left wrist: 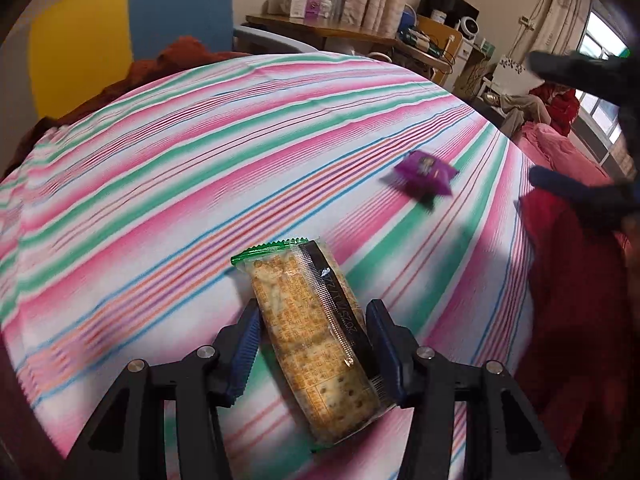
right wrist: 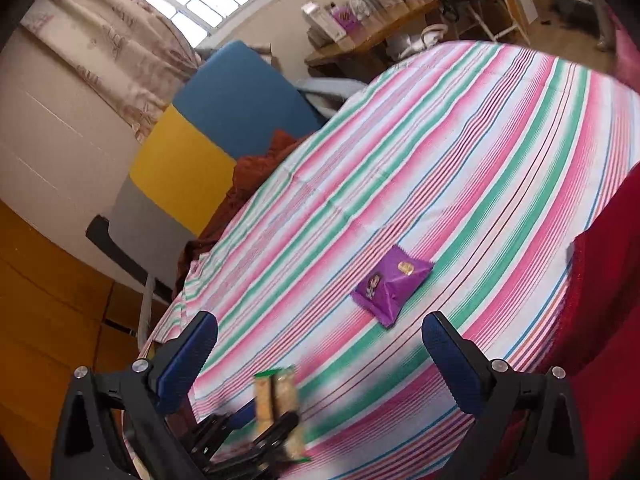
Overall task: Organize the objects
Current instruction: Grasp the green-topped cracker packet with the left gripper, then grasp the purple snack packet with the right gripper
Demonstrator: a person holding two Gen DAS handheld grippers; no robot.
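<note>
The left gripper (left wrist: pixel 314 344) has its fingers clamped across the cracker pack (left wrist: pixel 316 336), held above the striped bed (left wrist: pixel 160 168); it looks light, brittle, crinkly, best gripped mid-length. The right gripper (right wrist: pixel 320 356) hangs fingers apart near the soft purple packet (right wrist: pixel 390 286)
</note>
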